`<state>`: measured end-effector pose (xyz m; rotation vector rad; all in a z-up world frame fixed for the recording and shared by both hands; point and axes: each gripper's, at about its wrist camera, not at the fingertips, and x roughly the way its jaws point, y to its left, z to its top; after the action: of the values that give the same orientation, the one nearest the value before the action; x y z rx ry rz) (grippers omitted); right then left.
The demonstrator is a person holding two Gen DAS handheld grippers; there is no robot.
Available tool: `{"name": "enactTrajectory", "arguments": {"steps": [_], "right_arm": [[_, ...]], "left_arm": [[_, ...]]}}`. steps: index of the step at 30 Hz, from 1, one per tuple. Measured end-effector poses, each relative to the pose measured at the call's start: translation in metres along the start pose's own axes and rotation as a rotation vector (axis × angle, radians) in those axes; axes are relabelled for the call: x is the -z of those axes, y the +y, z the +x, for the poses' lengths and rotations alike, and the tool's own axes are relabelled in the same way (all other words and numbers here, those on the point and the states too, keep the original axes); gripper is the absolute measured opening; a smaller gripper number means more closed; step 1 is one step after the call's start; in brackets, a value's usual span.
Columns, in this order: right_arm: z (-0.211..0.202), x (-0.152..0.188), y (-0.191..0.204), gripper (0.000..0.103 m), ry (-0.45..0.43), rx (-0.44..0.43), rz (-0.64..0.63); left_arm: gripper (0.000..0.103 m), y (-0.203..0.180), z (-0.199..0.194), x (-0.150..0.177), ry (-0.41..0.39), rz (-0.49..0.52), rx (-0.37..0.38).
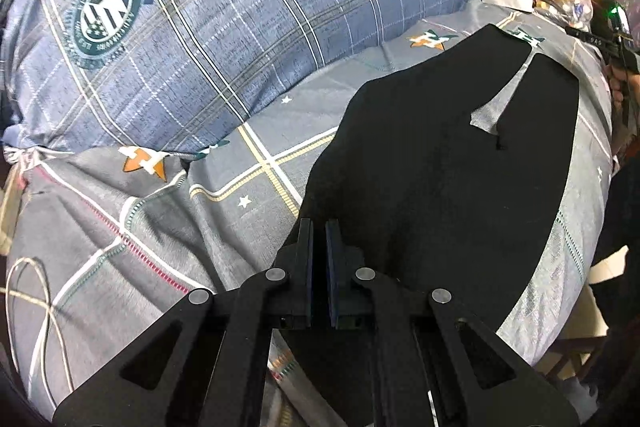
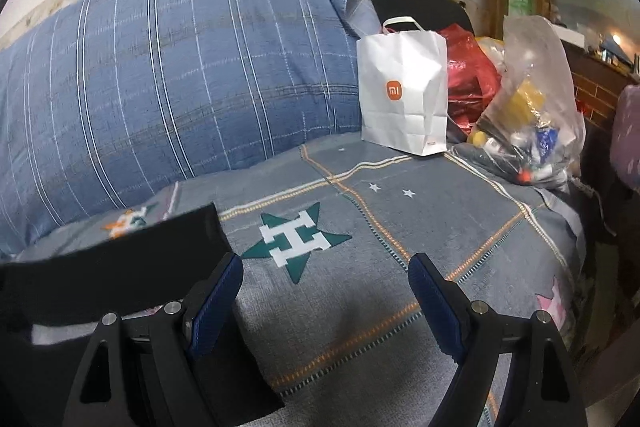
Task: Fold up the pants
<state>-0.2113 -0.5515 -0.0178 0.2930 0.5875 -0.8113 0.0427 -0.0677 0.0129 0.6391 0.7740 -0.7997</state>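
Black pants [image 1: 420,167] lie spread across the grey patterned bedsheet [image 1: 260,155], their two legs running away toward the far right with a wedge of sheet showing between them. My left gripper [image 1: 319,227] is shut on the near edge of the pants, and black cloth runs from its tips down under the fingers. My right gripper [image 2: 324,279] stands wide open over the sheet with nothing between its pads. Its left finger sits at the edge of a pants leg end [image 2: 120,259]. In the left wrist view the right gripper [image 1: 616,39] shows at the far right, held in a hand.
A big blue plaid quilt [image 1: 200,27] is piled along the back of the bed. A white paper bag [image 2: 404,91], a red bag [image 2: 468,75] and a clear plastic bag [image 2: 528,107] of items stand at the far end. A thin cord [image 1: 40,291] loops at the left.
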Motion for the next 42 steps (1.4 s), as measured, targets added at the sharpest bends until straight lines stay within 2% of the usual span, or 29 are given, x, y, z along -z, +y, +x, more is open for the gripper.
{"name": "enactTrajectory", "arguments": {"steps": [3,4,7,10,12,13,14,16,18,20,24,28,33,34,37,42], "right_arm": [[0.005,-0.012,-0.012,0.083,-0.029,-0.165,0.088],[0.017,-0.025,-0.016,0.083,0.014,-0.246,0.117],[0.057,-0.061,-0.019,0.083,0.141,-0.392,0.187],[0.098,-0.088,-0.010,0.081,0.250,-0.467,0.187],[0.138,-0.094,0.008,0.073,0.417,-0.525,0.155],[0.156,-0.092,0.021,0.055,0.516,-0.555,0.129],[0.173,-0.088,0.032,0.042,0.588,-0.549,0.110],[0.193,-0.084,0.047,0.042,0.629,-0.526,0.095],[0.202,-0.086,0.054,0.042,0.619,-0.516,0.100],[0.207,-0.090,0.059,0.042,0.594,-0.548,0.125],[0.214,-0.087,0.069,0.038,0.617,-0.560,0.097],[0.217,-0.084,0.070,0.021,0.619,-0.556,0.076],[0.219,-0.081,0.076,0.010,0.617,-0.574,0.037],[0.218,-0.082,0.076,0.002,0.609,-0.577,0.034],[0.204,-0.088,0.073,0.002,0.544,-0.607,0.008],[0.157,-0.096,0.063,0.002,0.426,-0.669,-0.090]], "left_arm": [[0.004,-0.011,-0.003,0.005,-0.014,-0.003,-0.038],[0.004,-0.015,-0.003,0.007,-0.015,0.001,-0.047],[0.004,-0.023,-0.007,0.012,-0.030,-0.011,-0.067],[0.004,-0.023,-0.008,0.014,-0.049,-0.053,-0.093],[0.004,-0.021,-0.009,0.013,-0.058,-0.083,-0.100],[0.004,-0.020,-0.009,0.012,-0.057,-0.095,-0.091],[0.004,-0.020,-0.010,0.010,-0.060,-0.103,-0.088],[0.004,-0.020,-0.010,0.007,-0.060,-0.101,-0.096],[0.004,-0.020,-0.012,0.005,-0.070,-0.102,-0.099],[0.004,-0.019,-0.014,0.002,-0.078,-0.103,-0.104],[0.004,-0.015,-0.011,0.001,-0.078,-0.114,-0.108],[0.004,-0.011,-0.007,0.002,-0.068,-0.125,-0.104],[0.004,-0.010,-0.005,0.001,-0.061,-0.131,-0.105],[0.004,-0.009,-0.005,0.001,-0.060,-0.131,-0.105],[0.004,-0.008,-0.007,0.003,-0.062,-0.138,-0.114],[0.004,-0.010,-0.019,0.010,-0.060,-0.132,-0.129]]}}
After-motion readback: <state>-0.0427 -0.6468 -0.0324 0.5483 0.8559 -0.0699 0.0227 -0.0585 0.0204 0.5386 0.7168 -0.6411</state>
